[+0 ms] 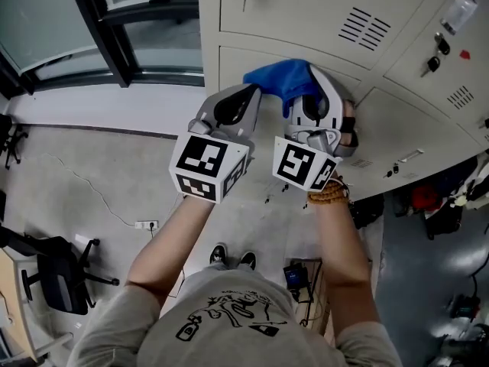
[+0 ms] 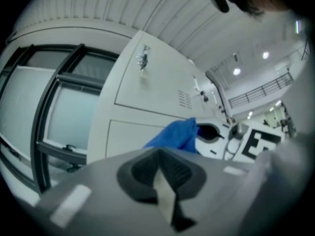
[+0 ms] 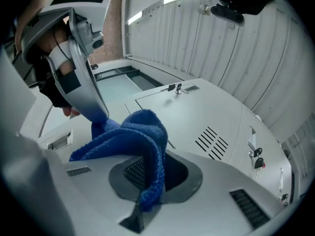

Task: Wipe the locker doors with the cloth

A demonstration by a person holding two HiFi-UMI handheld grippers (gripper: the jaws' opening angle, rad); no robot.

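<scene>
1. Left gripper: I read its jaws as pressed together with nothing between the pads. It pointed toward 12 o'clock at the lockers. From the right gripper view its tip stood at the cloth's 10 o'clock edge. I could not tell whether it touched the cloth or only stood just beside it. I judged this gripper to be an idle support, kept near to tuck or steady the loose fabric.

2. Cloth: the blue cloth lay bunched at 12 o'clock of both grippers, over the door below the top row. A fold rose above the right jaws and draped toward 9 o'clock. Whether the fabric was pressed onto the door panel could not be confirmed from any view.

3. Right gripper: its jaws were clamped on a hanging fold of the cloth, and fabric filled the gap between the pads. I judged the pinch to sit near one edge so that the loose bulk led the jaws and met the door first.

4. At 3 o'clock, further doors with vent slots and keys had no cloth on them. I judged the wiping to be at an early stage.
</scene>
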